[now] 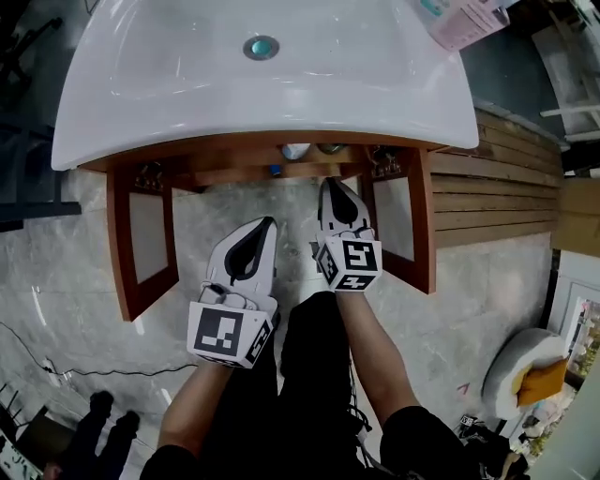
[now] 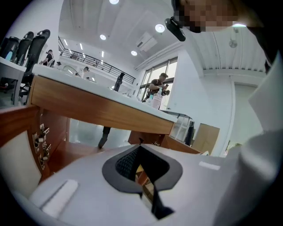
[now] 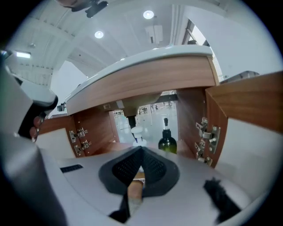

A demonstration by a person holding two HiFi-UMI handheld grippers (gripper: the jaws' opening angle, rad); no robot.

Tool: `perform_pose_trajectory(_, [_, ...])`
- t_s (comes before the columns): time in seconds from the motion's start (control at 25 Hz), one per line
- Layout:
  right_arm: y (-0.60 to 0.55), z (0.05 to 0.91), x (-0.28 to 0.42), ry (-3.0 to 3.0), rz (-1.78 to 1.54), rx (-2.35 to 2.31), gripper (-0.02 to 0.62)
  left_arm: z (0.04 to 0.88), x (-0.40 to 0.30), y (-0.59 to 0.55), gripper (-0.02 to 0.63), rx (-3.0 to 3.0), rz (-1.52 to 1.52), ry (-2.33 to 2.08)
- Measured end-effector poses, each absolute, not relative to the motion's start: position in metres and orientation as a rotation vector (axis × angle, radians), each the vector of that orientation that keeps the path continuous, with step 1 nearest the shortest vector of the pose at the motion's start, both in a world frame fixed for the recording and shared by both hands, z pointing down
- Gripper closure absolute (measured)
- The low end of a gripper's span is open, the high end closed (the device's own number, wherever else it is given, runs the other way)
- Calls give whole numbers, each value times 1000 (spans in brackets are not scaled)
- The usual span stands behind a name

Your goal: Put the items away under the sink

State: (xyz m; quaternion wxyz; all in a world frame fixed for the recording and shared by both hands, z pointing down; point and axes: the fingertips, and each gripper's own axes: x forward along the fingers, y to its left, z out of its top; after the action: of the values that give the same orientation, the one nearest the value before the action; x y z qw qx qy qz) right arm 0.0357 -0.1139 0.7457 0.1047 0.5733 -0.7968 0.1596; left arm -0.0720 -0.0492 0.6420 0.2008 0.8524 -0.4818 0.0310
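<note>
From the head view, the white sink point(image 1: 281, 103) fills the top of the frame, with the wooden cabinet point(image 1: 281, 172) open below it. The cabinet's left door point(image 1: 141, 234) and right door point(image 1: 408, 220) both swing outward. The left gripper point(image 1: 271, 223) hangs in front of the opening, well short of it. The right gripper point(image 1: 329, 181) is further forward, its tip at the cabinet's front edge. Just under the sink's rim, only the top of a white bottle point(image 1: 295, 150) shows, with a darker top beside it. The basin hides everything lower. A pink box point(image 1: 464, 21) sits on the sink's right corner, cut off by the frame.

In the left gripper view, the left gripper point(image 2: 140, 145) has its jaws together with nothing between them. It points under the sink's wooden edge point(image 2: 97, 108) and past the hinges point(image 2: 40, 143) of the left door. No bottle can be made out here — the gripper body blocks the cabinet floor.

In the right gripper view, the right gripper point(image 3: 141, 148) also has its jaws closed and empty. Straight beyond the tip stand the white bottle point(image 3: 137, 132) and, just to its right, a dark green bottle point(image 3: 167, 143) with a pump top. Both are upright inside the cabinet and apart from the jaws. Their bases are hidden behind the gripper. The right door's hinges point(image 3: 205, 132) show at the right.
</note>
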Motion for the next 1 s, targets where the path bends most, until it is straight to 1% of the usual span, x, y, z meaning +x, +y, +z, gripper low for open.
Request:
perform_pose_trajectory(0.36, [-76, 683, 36, -2290, 547, 1625, 580, 558, -80, -33, 601, 2314, 122, -1374])
perform_pose_trajectory(1.0, [9, 519, 29, -2301, 573, 1526, 580, 391, -96, 24, 601, 2288, 73, -1480])
